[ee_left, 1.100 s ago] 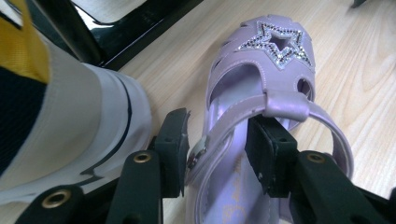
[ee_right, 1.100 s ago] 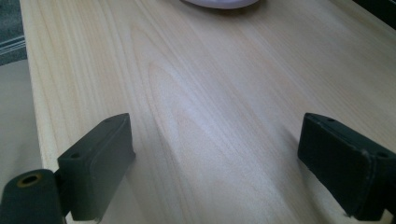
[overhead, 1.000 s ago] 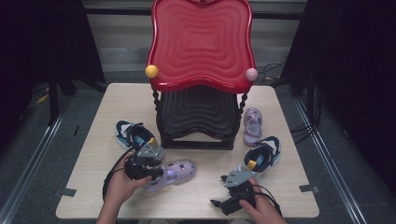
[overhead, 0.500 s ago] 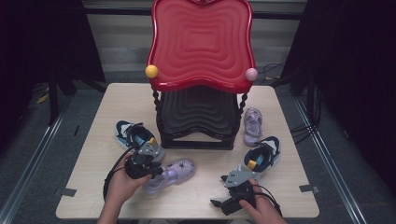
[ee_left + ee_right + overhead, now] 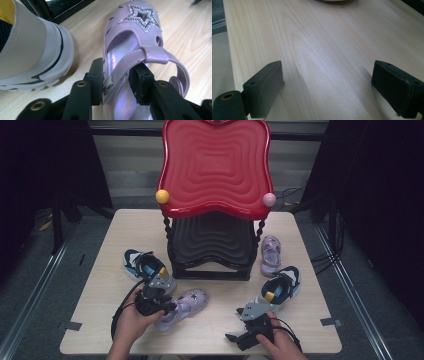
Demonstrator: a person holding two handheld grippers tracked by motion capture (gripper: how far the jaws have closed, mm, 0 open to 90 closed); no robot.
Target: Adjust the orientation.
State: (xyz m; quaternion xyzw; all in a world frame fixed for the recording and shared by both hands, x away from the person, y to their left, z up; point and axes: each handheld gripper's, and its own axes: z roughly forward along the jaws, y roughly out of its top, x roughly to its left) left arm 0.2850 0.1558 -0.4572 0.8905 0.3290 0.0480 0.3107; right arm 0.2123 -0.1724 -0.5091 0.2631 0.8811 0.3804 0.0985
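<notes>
A purple sandal (image 5: 182, 307) with a glitter star (image 5: 140, 18) lies on the table in front of the rack. My left gripper (image 5: 167, 309) reaches it from the left. In the left gripper view its jaws (image 5: 117, 75) straddle the sandal's side wall and buckle strap. One pad is outside and one inside the shoe, with a gap at the inner pad. The jaws have just been opening. My right gripper (image 5: 240, 339) rests near the front edge, and its jaws (image 5: 327, 77) stand wide open over bare wood.
A red-topped rack (image 5: 215, 170) with a black lower shelf (image 5: 212, 245) stands mid-table. A navy-and-white sneaker (image 5: 147, 269) sits just left of the sandal, its white sole (image 5: 32, 45) close to my left jaw. Another sneaker (image 5: 280, 290) and a second purple sandal (image 5: 271, 254) lie at the right.
</notes>
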